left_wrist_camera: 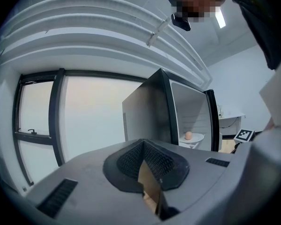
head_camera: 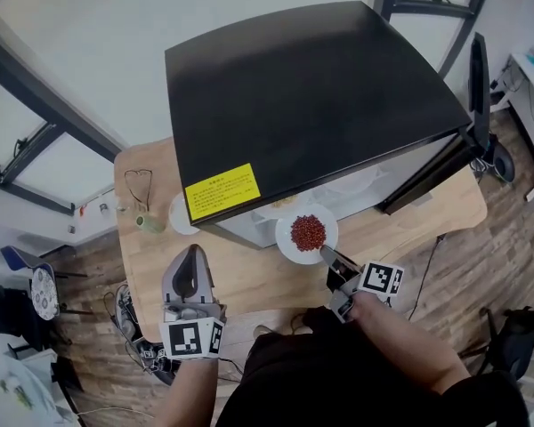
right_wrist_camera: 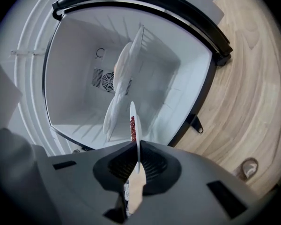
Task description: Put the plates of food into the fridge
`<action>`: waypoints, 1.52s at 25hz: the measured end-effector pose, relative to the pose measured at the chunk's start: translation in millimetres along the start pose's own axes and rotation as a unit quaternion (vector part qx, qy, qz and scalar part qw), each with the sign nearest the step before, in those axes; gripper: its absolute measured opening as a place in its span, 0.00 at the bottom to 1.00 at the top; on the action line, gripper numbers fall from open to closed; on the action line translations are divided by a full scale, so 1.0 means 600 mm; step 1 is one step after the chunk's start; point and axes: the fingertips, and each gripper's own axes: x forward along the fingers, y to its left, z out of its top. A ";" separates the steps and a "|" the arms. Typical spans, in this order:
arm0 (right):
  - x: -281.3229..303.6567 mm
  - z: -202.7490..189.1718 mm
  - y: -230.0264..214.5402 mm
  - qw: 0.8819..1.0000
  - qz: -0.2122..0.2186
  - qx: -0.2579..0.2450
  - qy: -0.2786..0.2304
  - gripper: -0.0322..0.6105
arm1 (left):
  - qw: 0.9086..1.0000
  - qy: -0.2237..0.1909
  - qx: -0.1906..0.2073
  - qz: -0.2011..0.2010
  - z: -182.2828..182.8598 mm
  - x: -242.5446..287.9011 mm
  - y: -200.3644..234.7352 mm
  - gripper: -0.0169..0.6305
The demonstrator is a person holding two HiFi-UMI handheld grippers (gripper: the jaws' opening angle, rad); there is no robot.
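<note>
A white plate of red food (head_camera: 307, 233) hangs level in front of the open black fridge (head_camera: 320, 96), at its mouth. My right gripper (head_camera: 326, 253) is shut on the plate's near rim. In the right gripper view the plate (right_wrist_camera: 134, 125) shows edge-on between the pads of my right gripper (right_wrist_camera: 136, 161), with the white fridge interior (right_wrist_camera: 79, 78) behind it. My left gripper (head_camera: 192, 254) is shut and holds nothing, low at the left over the table. The left gripper view shows the left gripper (left_wrist_camera: 143, 162) pointing past the fridge side (left_wrist_camera: 145, 111).
White plates (right_wrist_camera: 121, 74) sit on the fridge shelf; one carries a round beige item (left_wrist_camera: 188, 135). The fridge door (head_camera: 478, 87) stands open at the right. On the wooden table (head_camera: 427, 221) left of the fridge lie another white plate (head_camera: 180, 213), a green object (head_camera: 149, 223) and a wire loop (head_camera: 139, 185).
</note>
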 end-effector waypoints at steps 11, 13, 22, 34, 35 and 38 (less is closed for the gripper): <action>0.069 0.031 -0.032 0.999 -0.003 -0.014 0.046 0.10 | 0.999 0.015 0.004 0.045 -0.008 0.011 0.002 0.03; 0.085 0.034 -0.037 0.998 -0.005 -0.018 0.054 0.10 | 0.998 0.023 0.004 0.055 -0.013 0.006 0.009 0.03; 0.135 0.049 -0.065 0.997 -0.024 -0.022 0.068 0.10 | 0.993 0.038 0.006 0.108 -0.018 -0.024 0.057 0.03; 0.186 0.047 -0.080 0.995 -0.063 -0.041 0.072 0.10 | 0.987 0.042 0.012 0.155 -0.007 -0.064 0.137 0.03; 0.188 0.049 -0.078 0.994 -0.069 -0.052 0.069 0.10 | 0.986 0.040 0.015 0.159 -0.003 -0.068 0.146 0.03; 0.192 0.056 -0.076 0.991 -0.091 -0.082 0.057 0.10 | 0.984 0.039 0.018 0.171 0.001 -0.086 0.168 0.03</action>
